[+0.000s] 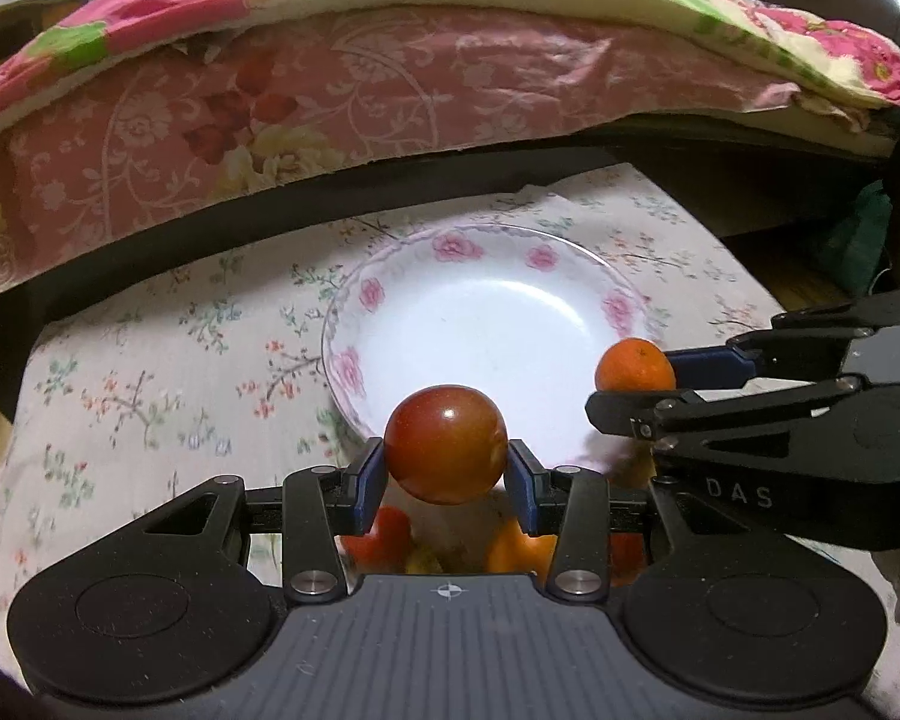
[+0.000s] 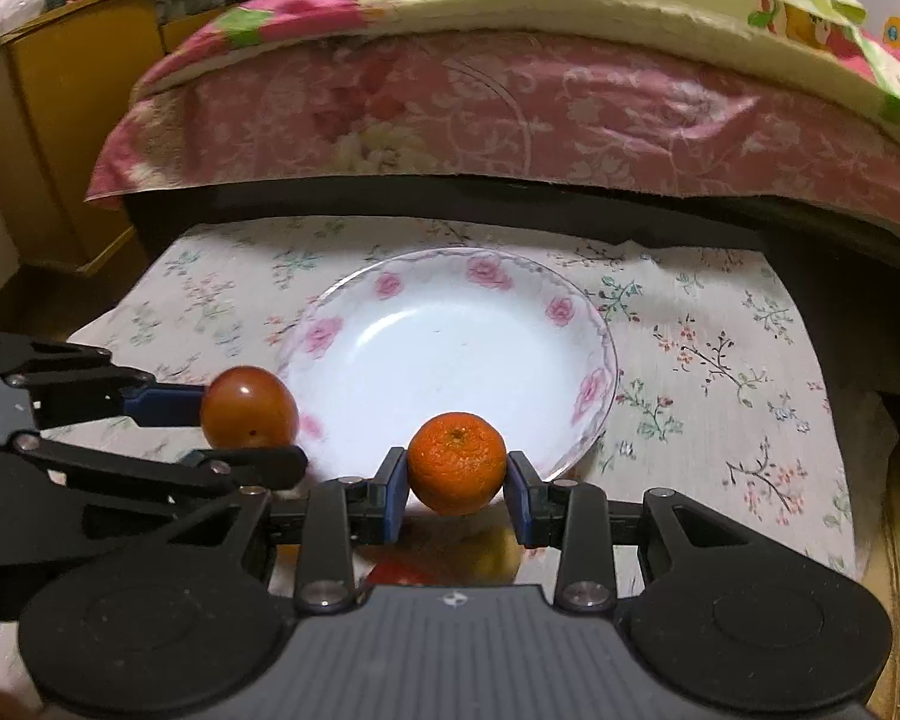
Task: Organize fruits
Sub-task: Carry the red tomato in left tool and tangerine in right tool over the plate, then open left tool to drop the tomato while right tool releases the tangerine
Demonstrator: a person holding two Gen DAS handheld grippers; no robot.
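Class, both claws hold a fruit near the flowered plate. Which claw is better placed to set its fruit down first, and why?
Probably the right claw: its round orange mandarin already hangs over the white rose-patterned plate's near rim. The left claw holds its glossy red-brown fruit just short of it.

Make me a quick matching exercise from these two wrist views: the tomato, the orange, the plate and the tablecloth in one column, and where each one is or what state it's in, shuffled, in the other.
Column one:
1. red tomato
2. orange
3. floral-rimmed plate
4. flowered tablecloth

Column two:
A. lies under the plate
B. held in the right gripper, at the plate's near edge
C. nothing lying in its bowl
D. held in the left gripper, at the plate's near edge

Pairs: 1-D, 2-B, 3-C, 4-A
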